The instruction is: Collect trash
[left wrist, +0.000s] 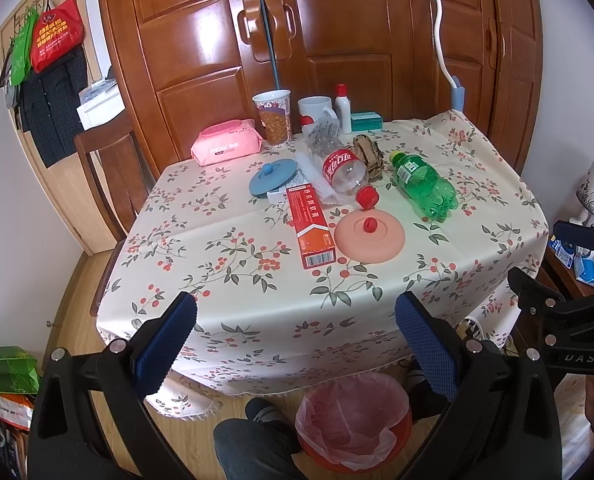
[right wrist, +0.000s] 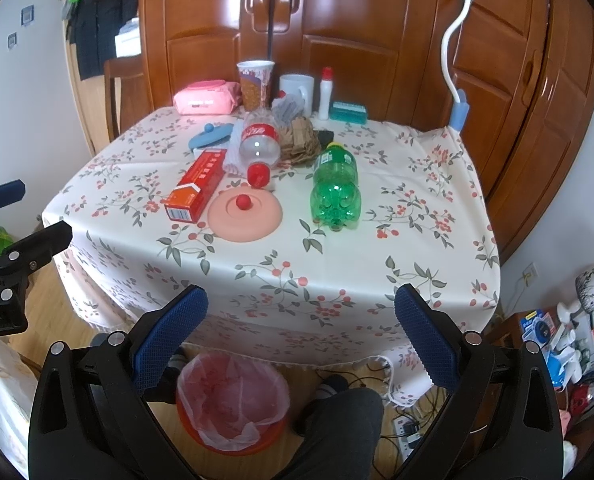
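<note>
Task barely begun, by my reading. Left gripper (left wrist: pixel 295 336) and right gripper (right wrist: pixel 301 330) both spread wide, empty, hovering short of the floral-cloth table (right wrist: pixel 337 264). Clear cola bottle with red cap (left wrist: pixel 345 172), green plastic bottle (right wrist: pixel 335 188) and crumpled brown paper (right wrist: pixel 299 140) lie mid-table. Orange bin with pink liner (right wrist: pixel 233 400) on the floor below appears empty.

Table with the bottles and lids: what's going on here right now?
A seated person holds both tools open above the near edge of the table, gripping nothing: the left hand-held gripper and the right hand-held gripper. The trash is uncollected: a clear cola bottle, a green bottle, a red carton and crumpled brown paper lie on the cloth. The lined bin sits on the floor beside the person's knee.
</note>
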`<state>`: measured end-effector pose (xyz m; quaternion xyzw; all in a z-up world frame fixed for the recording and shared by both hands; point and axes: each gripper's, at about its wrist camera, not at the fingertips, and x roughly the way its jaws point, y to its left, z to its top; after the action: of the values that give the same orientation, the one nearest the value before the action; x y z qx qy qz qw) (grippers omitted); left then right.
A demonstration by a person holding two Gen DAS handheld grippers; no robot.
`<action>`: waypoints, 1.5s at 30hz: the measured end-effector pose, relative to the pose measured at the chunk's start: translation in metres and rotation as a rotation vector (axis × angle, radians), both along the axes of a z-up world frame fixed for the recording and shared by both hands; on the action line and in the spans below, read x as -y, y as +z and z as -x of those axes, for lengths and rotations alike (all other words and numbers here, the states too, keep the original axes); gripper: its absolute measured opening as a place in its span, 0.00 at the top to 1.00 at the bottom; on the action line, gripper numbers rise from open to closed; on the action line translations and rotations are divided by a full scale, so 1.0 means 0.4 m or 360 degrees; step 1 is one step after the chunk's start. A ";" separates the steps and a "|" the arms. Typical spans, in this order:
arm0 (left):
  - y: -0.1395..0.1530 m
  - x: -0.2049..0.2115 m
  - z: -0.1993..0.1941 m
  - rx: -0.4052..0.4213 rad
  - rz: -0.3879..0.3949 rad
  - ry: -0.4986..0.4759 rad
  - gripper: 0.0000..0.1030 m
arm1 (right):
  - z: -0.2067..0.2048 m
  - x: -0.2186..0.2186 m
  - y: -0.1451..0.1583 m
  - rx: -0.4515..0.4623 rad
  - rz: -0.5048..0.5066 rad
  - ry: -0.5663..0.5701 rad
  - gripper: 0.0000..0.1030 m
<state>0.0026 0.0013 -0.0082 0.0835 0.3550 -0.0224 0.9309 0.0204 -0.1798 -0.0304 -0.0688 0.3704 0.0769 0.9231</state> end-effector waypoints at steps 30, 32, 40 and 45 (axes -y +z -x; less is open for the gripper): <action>-0.123 0.013 -0.225 -0.0069 -0.0029 -0.0005 0.05 | -0.195 0.047 -0.060 0.0096 0.0015 -0.0092 0.06; -0.147 0.004 -0.277 -0.0132 0.0026 0.0046 0.05 | -0.248 0.044 -0.078 0.0083 0.0068 -0.0113 0.06; -0.200 0.027 -0.414 -0.0223 -0.0150 0.0157 0.05 | -0.409 0.035 -0.120 -0.0017 0.0036 -0.0069 0.06; -0.221 0.024 -0.473 -0.0265 -0.0120 0.0162 0.05 | -0.477 0.020 -0.136 -0.0016 0.0120 -0.0085 0.06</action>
<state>0.1919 -0.0085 -0.0964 0.0982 0.4355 0.0314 0.8943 0.2111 -0.1877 -0.0848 -0.0931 0.3795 0.0387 0.9197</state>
